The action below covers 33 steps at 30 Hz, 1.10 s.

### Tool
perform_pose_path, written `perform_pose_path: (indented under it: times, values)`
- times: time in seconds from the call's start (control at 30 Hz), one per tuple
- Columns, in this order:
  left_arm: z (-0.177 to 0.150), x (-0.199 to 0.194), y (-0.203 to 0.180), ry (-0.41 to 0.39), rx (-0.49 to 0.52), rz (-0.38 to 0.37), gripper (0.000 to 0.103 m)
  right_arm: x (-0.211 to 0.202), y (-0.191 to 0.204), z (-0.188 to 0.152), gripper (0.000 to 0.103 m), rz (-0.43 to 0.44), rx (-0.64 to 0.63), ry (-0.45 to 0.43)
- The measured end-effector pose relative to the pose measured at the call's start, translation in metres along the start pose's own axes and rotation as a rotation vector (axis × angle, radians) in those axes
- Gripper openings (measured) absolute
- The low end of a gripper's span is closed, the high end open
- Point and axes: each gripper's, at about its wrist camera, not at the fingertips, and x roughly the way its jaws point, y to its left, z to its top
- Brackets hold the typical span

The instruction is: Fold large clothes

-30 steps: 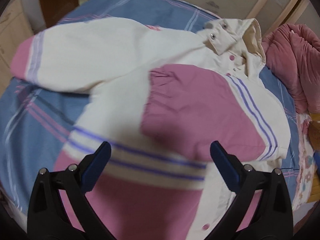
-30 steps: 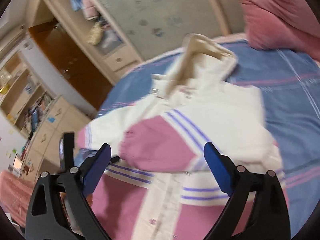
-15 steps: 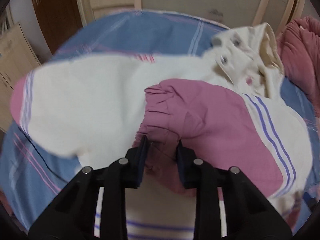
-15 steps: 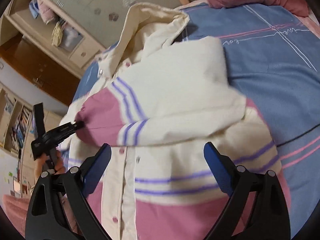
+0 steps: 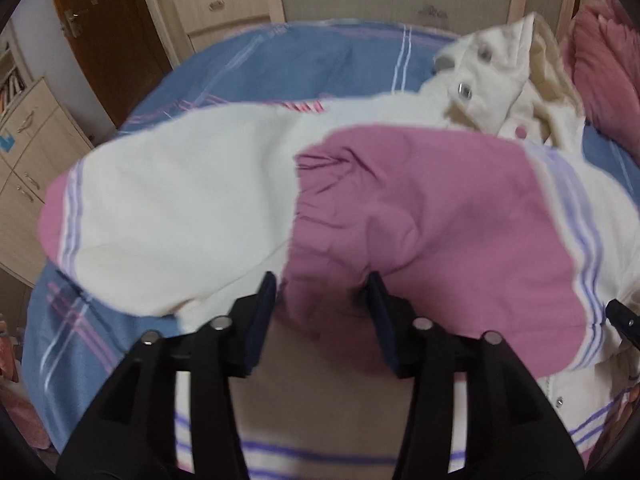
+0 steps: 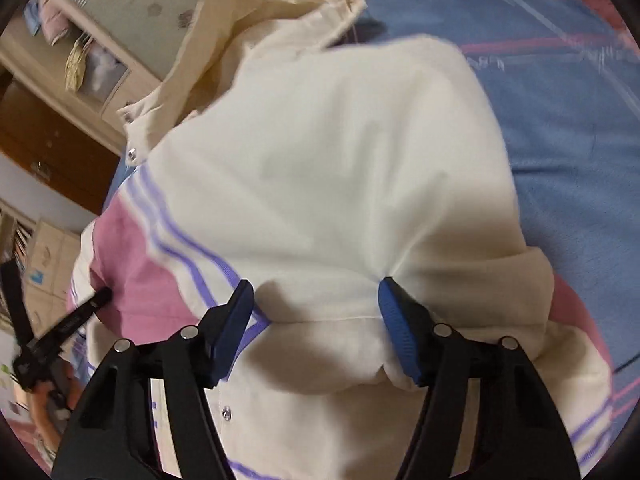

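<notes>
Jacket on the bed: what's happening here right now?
A person with a handheld gripper in each hand is folding a cream and pink jacket spread on a blue plaid bed. The left gripper has its fingers around the pink cuff of the sleeve folded across the front, with a gap between the fingers. The right gripper presses, open, on the cream upper part of that same sleeve.
</notes>
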Motion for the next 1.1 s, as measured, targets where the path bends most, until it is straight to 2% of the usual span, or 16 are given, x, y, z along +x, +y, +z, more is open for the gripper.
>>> perform_pose_path:
  times: [0.03,0.13,0.17,0.23,0.33,0.4,0.47,0.53,0.63,0.73,0.77,0.83,0.9,1.0,1.03,1.1]
  values:
    - [-0.002,-0.009,0.005,-0.018,-0.018,-0.009,0.061,-0.008,0.003,-0.002,0.067,0.004,-0.023,-0.017]
    - [-0.004,-0.028,0.016,-0.058,-0.064,-0.057,0.061,-0.027,0.009,-0.004,0.071,0.006,-0.058,-0.076]
    - [-0.004,-0.028,0.016,-0.055,-0.068,-0.07,0.061,-0.029,0.009,-0.004,0.076,-0.007,-0.052,-0.088]
    - [-0.003,-0.019,0.01,-0.02,-0.059,-0.085,0.06,-0.024,0.002,-0.001,0.08,-0.047,-0.01,-0.092]
    - [-0.01,0.009,-0.007,0.059,-0.03,-0.076,0.059,-0.005,-0.007,-0.005,0.08,-0.064,0.038,-0.029]
    - [-0.019,0.021,-0.017,0.082,-0.002,-0.028,0.059,-0.003,-0.005,-0.006,0.08,-0.077,0.008,-0.017]
    - [-0.029,0.016,-0.016,0.09,-0.004,-0.059,0.057,-0.023,0.005,-0.013,0.08,-0.05,-0.032,-0.039]
    - [-0.038,-0.001,-0.009,0.082,-0.005,-0.101,0.058,-0.047,0.016,-0.028,0.082,0.026,-0.099,-0.048]
    - [-0.062,-0.03,0.005,0.062,-0.029,-0.147,0.065,-0.077,0.025,-0.068,0.094,0.0,-0.18,-0.028]
    - [-0.086,-0.049,0.021,0.093,-0.104,-0.184,0.065,-0.084,0.024,-0.119,0.095,0.045,-0.179,0.118]
    - [-0.094,-0.054,0.024,0.112,-0.134,-0.22,0.065,-0.089,0.021,-0.133,0.095,0.049,-0.168,0.146]
    - [-0.116,-0.072,0.014,0.143,-0.131,-0.337,0.065,-0.107,0.009,-0.158,0.095,0.037,-0.12,0.12]
    - [-0.136,-0.087,-0.011,0.164,-0.059,-0.438,0.068,-0.127,-0.014,-0.177,0.095,-0.023,-0.046,0.073]
    - [-0.165,-0.097,-0.07,0.28,0.082,-0.691,0.073,-0.147,-0.037,-0.197,0.095,-0.046,0.045,0.044]
    - [-0.171,-0.095,-0.082,0.318,0.1,-0.729,0.073,-0.155,-0.048,-0.203,0.095,-0.04,0.083,0.038]
    - [-0.182,-0.086,-0.102,0.373,0.121,-0.733,0.073,-0.168,-0.053,-0.212,0.095,-0.036,0.109,0.017]
